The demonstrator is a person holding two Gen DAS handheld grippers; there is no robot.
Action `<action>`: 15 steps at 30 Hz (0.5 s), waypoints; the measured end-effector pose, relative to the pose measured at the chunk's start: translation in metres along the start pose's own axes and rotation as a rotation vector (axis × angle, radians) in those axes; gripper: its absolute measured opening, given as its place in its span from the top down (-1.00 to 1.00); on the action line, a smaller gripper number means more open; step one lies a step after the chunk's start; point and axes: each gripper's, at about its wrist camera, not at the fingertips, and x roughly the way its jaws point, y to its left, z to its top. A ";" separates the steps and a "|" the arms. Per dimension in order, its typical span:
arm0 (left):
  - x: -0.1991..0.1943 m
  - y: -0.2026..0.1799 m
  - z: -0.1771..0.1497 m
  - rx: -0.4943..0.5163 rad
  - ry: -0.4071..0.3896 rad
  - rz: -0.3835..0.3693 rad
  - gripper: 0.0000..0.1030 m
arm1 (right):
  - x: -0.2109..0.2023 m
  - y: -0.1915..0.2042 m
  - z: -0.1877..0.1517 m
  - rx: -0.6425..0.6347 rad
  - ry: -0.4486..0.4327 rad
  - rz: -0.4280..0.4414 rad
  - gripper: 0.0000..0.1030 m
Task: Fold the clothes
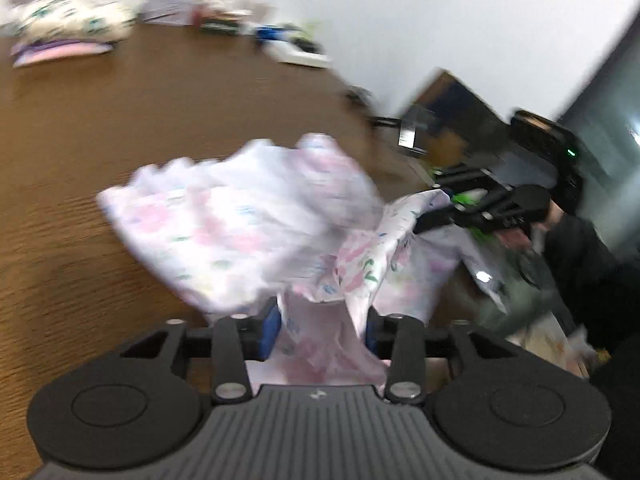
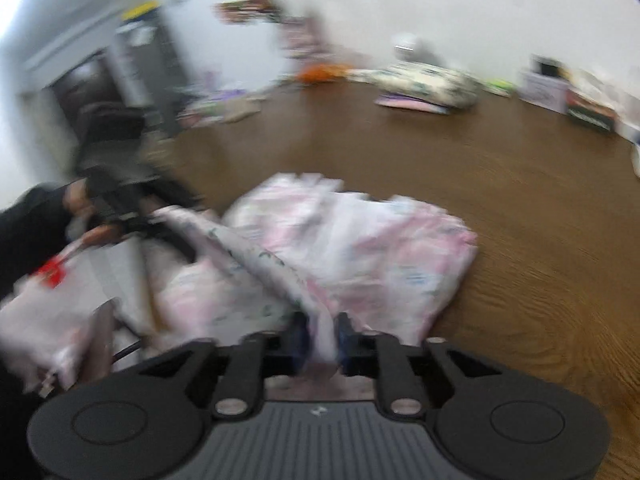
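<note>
The left tongs (image 1: 322,326) are closed on a bunch of pink floral cloth (image 1: 256,216), their blue pads (image 1: 270,328) pressed against it on both sides with the fabric filling the gap between them. The right tongs (image 2: 322,340) are likewise clamped, their blue pads (image 2: 348,340) close together with a narrow fold of the same cloth pinched between. In the left wrist view the right tongs reach in from the right, gripping a corner of the cloth, held by a hand (image 1: 558,216) in a dark sleeve. In the right wrist view the left tongs come in from the left, held by a hand (image 2: 82,204), also dark-sleeved. Both views are blurred.
</note>
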 end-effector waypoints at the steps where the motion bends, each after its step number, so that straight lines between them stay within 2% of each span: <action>1: -0.004 0.001 -0.002 -0.018 -0.022 0.030 -0.02 | 0.010 -0.007 0.004 0.034 0.000 -0.026 0.32; 3: -0.018 0.002 -0.008 -0.063 -0.076 0.073 -0.28 | 0.012 -0.011 0.006 0.054 -0.035 -0.083 0.18; 4: -0.026 0.001 -0.011 -0.088 -0.104 0.109 -0.41 | 0.010 -0.010 0.007 0.053 -0.060 -0.113 0.18; 5: -0.035 0.000 -0.015 -0.114 -0.132 0.153 -0.62 | 0.005 -0.005 0.007 0.036 -0.088 -0.146 0.18; 7: -0.049 -0.008 -0.018 -0.156 -0.197 0.238 -0.63 | -0.013 0.017 0.007 -0.060 -0.156 -0.224 0.19; 9: -0.057 -0.017 -0.020 -0.188 -0.270 0.293 -0.63 | -0.026 0.038 0.010 -0.123 -0.209 -0.273 0.20; 10: -0.061 -0.022 -0.021 -0.205 -0.306 0.320 -0.63 | -0.030 0.048 0.011 -0.140 -0.234 -0.280 0.21; 12: -0.069 -0.031 -0.022 -0.237 -0.379 0.374 -0.63 | -0.023 0.057 0.017 -0.134 -0.271 -0.241 0.26; 13: -0.068 -0.041 -0.024 -0.237 -0.410 0.400 -0.63 | -0.014 0.060 0.019 -0.128 -0.271 -0.227 0.30; 15: -0.057 -0.062 -0.030 -0.173 -0.428 0.429 -0.63 | 0.014 0.063 0.018 -0.122 -0.223 -0.232 0.35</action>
